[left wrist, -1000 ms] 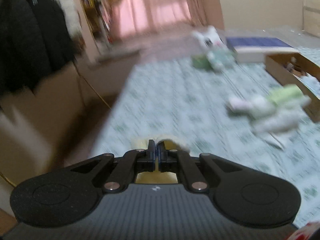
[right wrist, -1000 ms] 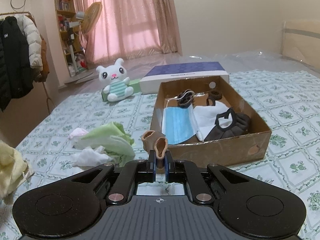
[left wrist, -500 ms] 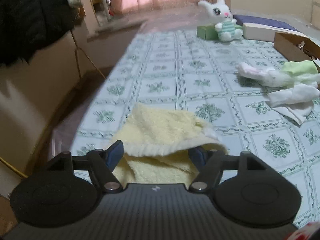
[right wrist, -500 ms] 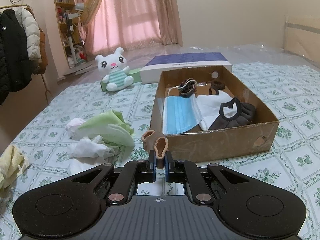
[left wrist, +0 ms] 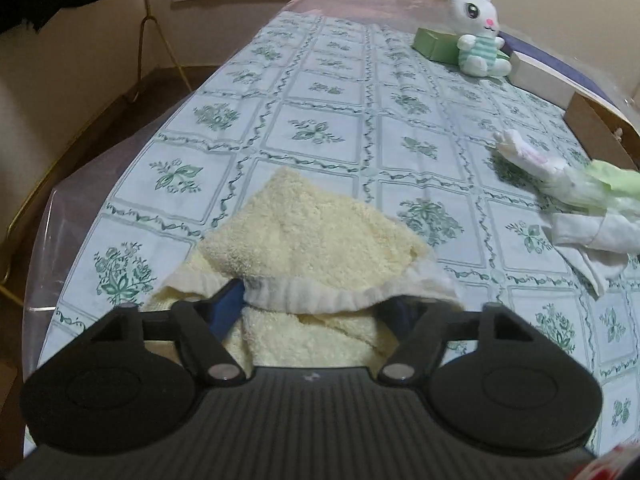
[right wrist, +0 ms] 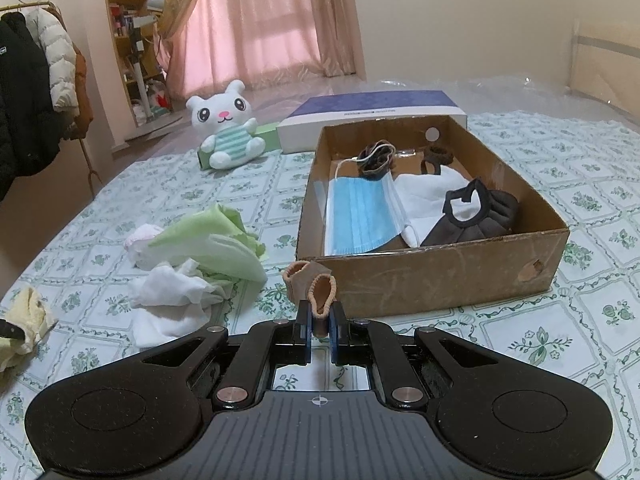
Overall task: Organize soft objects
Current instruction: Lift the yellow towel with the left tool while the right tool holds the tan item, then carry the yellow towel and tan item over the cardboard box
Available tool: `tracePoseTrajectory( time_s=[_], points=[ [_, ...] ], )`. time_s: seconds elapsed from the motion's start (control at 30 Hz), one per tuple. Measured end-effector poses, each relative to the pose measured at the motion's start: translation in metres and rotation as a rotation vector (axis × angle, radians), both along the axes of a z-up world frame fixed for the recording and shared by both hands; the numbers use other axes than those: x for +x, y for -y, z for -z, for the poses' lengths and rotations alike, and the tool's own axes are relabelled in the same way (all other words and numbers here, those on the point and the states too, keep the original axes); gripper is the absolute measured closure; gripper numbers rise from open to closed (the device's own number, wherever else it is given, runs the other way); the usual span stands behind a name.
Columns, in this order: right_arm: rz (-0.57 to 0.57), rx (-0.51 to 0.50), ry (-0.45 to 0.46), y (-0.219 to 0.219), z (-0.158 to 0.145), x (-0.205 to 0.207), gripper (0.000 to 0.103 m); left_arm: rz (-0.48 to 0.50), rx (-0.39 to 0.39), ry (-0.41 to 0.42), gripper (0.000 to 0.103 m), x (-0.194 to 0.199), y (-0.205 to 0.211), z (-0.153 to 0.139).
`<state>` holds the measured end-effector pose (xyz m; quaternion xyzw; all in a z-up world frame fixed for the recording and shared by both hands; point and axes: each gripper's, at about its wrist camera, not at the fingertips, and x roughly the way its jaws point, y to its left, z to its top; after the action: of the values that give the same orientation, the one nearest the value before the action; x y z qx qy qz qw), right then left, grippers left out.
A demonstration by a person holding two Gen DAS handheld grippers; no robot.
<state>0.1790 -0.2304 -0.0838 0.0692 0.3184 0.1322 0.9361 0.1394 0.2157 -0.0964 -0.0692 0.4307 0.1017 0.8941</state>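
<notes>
Yellow towel (left wrist: 320, 240) lies crumpled near the edge of the floral-print bed (left wrist: 320, 100), right in front of the left gripper (left wrist: 316, 312). A sec ago that view was a blur w/ the fingers pinched together; half a sec ago they were spread w/ the towel between; now the cam sits lower and closer, towel fills more of the frame. Left fingers (left wrist: 226, 304) are apart and closing in, the towel's white hemmed edge draped between them, pads not pressing on it yet.

Right gripper (right wrist: 320, 320) view is about the same as before. Its fingers are clamped on a tan sock (right wrist: 322, 298), the cuff poking up above the tips; a 2nd tan sock (right wrist: 298, 276) lies just behind, in front of the cardboard box (right wrist: 440, 280). The box holds a blue mask (right wrist: 358, 216), white cloth and dark items. Green and white clothes pile (right wrist: 200, 260) is left of the box; plush bunny (right wrist: 228, 128) sits further back.
</notes>
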Motion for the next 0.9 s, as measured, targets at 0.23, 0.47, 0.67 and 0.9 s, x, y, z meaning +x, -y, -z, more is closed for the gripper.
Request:
tracePoseTrajectory(
  time_s=[0.23, 0.47, 0.67, 0.9],
  points=[
    [-0.004, 0.009, -0.005, 0.0, 0.001, -0.002, 0.095, 0.051, 0.017, 0.017, 0.076, -0.003, 0.014, -0.006],
    [0.005, 0.026, 0.023, 0.009, -0.01, -0.009, 0.095, 0.094, 0.038, 0.073, 0.078, -0.017, 0.036, -0.037],
    [0.002, 0.047, 0.072, 0.02, -0.026, -0.016, 0.095, 0.154, 0.057, 0.156, 0.078, -0.024, 0.062, -0.079],
    [0.011, 0.089, 0.106, 0.04, -0.046, -0.019, 0.095, 0.254, 0.055, 0.235, 0.078, -0.018, 0.108, -0.121]
  ],
)
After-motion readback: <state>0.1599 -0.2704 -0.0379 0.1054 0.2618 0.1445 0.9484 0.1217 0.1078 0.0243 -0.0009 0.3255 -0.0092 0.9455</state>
